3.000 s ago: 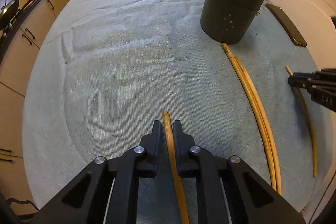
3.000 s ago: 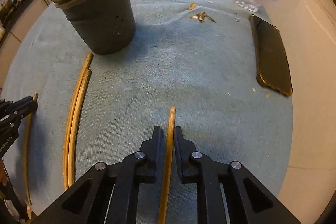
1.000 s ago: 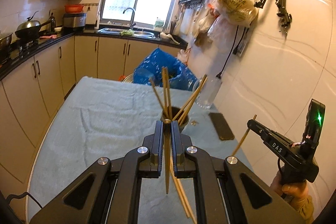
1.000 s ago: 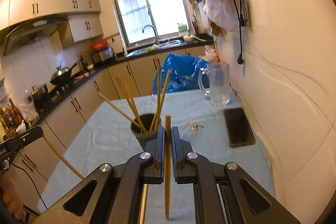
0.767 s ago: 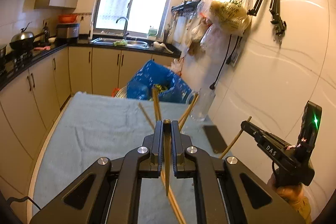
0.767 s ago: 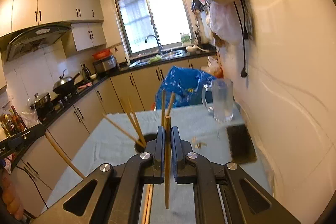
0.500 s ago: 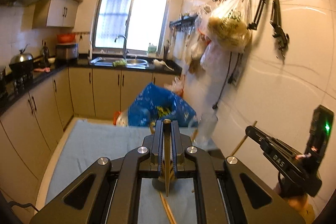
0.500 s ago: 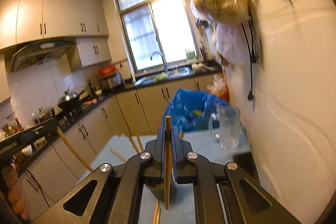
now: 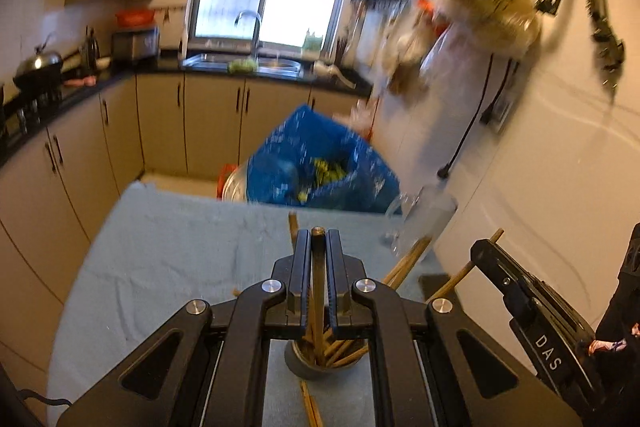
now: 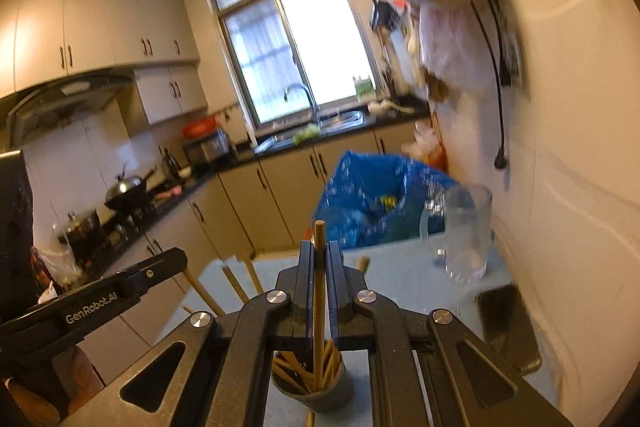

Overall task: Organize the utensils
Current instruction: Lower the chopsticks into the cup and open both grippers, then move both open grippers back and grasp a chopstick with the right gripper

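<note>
Both your grippers are pinching a chopstick over the holder, one stick each.

Your left gripper (image 9: 319, 247) clamps one chopstick (image 9: 319, 299), your right gripper (image 10: 319, 259) another chopstick (image 10: 319, 291); both lower tips hang in the dark holder (image 10: 320, 397), itself half hidden behind the jaws. Sticks inside are too blurry to count. One glass mug (image 10: 466, 239), one phone (image 10: 506, 327), one blue bag (image 9: 320, 163) sit beyond on the cloth-covered table (image 9: 160, 251).

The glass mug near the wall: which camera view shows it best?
The right wrist view: the glass mug stands whole there, handle and rim clear. In the left wrist view it is blurred and partly crossed by chopsticks.
</note>
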The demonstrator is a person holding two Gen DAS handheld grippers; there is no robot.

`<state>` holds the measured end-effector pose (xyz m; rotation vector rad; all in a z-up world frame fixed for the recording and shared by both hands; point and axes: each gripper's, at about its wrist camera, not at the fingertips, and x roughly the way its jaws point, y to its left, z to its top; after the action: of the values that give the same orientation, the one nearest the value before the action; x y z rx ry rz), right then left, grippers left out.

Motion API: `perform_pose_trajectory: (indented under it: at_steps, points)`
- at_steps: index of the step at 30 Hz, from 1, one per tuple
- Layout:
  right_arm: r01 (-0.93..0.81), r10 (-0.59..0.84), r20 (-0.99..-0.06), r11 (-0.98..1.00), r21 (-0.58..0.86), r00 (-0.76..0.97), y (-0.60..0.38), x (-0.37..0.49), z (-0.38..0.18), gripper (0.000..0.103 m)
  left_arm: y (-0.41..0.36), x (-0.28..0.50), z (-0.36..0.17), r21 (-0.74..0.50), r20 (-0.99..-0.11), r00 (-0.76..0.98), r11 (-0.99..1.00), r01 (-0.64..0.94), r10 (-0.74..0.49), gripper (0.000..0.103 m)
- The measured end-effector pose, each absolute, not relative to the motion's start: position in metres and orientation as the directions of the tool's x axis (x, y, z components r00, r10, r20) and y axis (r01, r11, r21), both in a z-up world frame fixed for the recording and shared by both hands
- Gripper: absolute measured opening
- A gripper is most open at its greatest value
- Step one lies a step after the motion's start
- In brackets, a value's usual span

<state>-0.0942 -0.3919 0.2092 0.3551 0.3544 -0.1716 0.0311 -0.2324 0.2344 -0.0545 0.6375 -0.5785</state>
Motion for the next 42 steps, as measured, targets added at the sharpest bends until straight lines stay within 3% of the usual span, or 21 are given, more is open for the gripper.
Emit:
perform_pose_trajectory:
  at_steps: [9,12,13,16,20,26,32,34,39,42]
  points:
    - [0.257,-0.085,-0.454,0.907,0.333,0.887,-0.410,-0.070,0.172,0.006,-0.233,0.028,0.212,-0.211,-0.574,0.632,0.840,0.499,-0.520,0.008]
    - [0.264,-0.090,-0.456,0.905,0.335,0.886,-0.411,-0.070,0.170,0.007,-0.228,0.019,0.217,-0.195,-0.560,0.646,0.840,0.506,-0.519,0.018]
    - [0.266,-0.090,-0.457,0.903,0.337,0.885,-0.412,-0.070,0.170,0.013,-0.225,0.014,0.218,-0.189,-0.553,0.652,0.840,0.508,-0.519,0.025]
    - [0.270,-0.092,-0.452,0.898,0.347,0.887,-0.413,-0.072,0.174,0.027,-0.215,-0.001,0.226,-0.178,-0.523,0.673,0.839,0.514,-0.523,0.029]
    - [0.262,-0.093,-0.432,0.898,0.352,0.897,-0.412,-0.086,0.184,0.028,-0.195,-0.023,0.235,-0.173,-0.502,0.680,0.832,0.527,-0.535,0.030]
    - [0.248,-0.081,-0.442,0.909,0.335,0.893,-0.398,-0.127,0.179,0.042,-0.149,-0.059,0.233,-0.194,-0.499,0.673,0.828,0.527,-0.545,0.033]
    - [0.097,0.125,-0.654,0.951,0.293,0.746,-0.350,-0.148,0.084,0.042,-0.129,-0.079,0.177,-0.172,-0.590,0.645,0.857,0.487,-0.485,0.039]
    - [0.039,0.183,-0.703,0.957,0.287,0.687,-0.332,-0.153,0.055,0.030,-0.129,-0.079,0.144,-0.154,-0.654,0.612,0.870,0.468,-0.445,0.039]
    - [-0.017,0.138,-0.776,0.987,0.163,0.616,-0.296,-0.159,0.017,0.022,-0.126,-0.076,0.093,-0.157,-0.747,0.541,0.894,0.420,-0.386,0.039]
    - [-0.010,0.110,-0.784,0.991,0.132,0.611,-0.293,-0.159,0.011,0.021,-0.129,-0.075,0.080,-0.142,-0.764,0.530,0.897,0.418,-0.368,0.039]
